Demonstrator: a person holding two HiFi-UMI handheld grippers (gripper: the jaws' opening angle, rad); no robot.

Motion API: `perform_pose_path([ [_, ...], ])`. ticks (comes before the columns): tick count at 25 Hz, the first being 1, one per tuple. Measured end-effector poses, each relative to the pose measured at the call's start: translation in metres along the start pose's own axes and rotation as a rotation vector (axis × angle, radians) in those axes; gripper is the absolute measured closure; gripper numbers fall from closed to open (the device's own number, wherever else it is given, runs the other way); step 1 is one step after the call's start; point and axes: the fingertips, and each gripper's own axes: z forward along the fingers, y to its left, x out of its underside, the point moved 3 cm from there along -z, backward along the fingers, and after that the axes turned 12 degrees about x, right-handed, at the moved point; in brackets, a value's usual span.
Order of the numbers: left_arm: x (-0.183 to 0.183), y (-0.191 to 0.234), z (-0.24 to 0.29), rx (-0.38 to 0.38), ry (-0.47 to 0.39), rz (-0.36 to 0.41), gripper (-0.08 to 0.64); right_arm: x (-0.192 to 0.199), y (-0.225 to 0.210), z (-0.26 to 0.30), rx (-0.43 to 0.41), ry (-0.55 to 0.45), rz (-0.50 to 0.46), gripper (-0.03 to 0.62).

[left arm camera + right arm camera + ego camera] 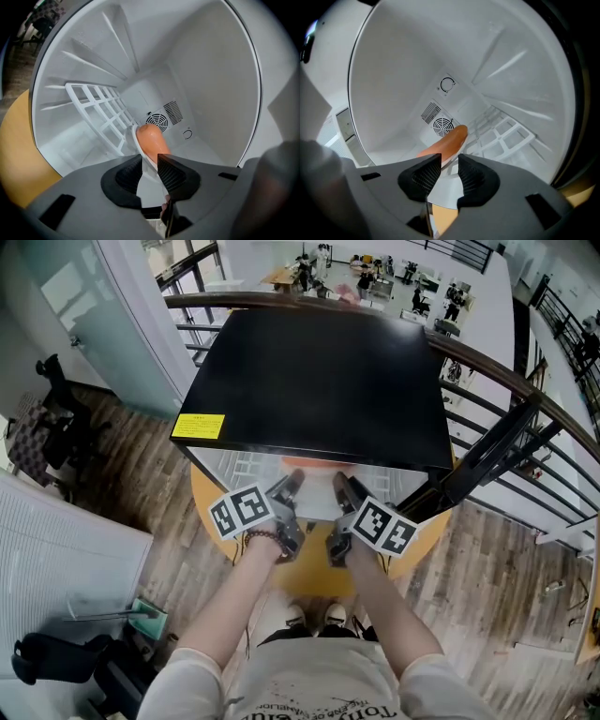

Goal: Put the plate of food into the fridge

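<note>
The plate [132, 136], carrying a long orange piece of food [152, 143], sits on the floor of the fridge [319, 381], in front of the round fan vent [157, 121] on its back wall and beside the white grid rack [101, 112]. Both tools are at the fridge's open mouth. The left tool [149, 164] has its jaws parted, with the plate's near rim lying loose between them. The right tool [450, 161] is likewise slightly open around the rim on the other side, not clamping it. The fridge stands on a round yellow bench [204, 498].
</note>
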Motion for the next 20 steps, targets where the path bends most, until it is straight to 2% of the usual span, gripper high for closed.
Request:
perform_pose_path([
  [4,0.002,-0.004,0.0,-0.013,0.021,0.045,0.436,0.001,-0.001,-0.003,0.034,-0.007,-0.059,0.475],
  [10,0.003,-0.004,-0.002,-0.028,0.034,0.058,0.416,0.003,0.001,-0.003,0.06,0.002,-0.156,0.451],
  [11,0.002,-0.003,-0.003,-0.031,0.031,0.062,0.414,0.004,0.002,-0.004,0.05,0.0,-0.166,0.383],
  [12,0.002,-0.003,-0.004,-0.034,0.028,0.064,0.414,0.004,0.004,-0.004,0.042,-0.003,-0.17,0.35],
  [20,0.002,-0.001,-0.011,-0.043,0.021,0.063,0.411,0.001,0.002,-0.012,0.096,-0.055,-0.249,0.35],
])
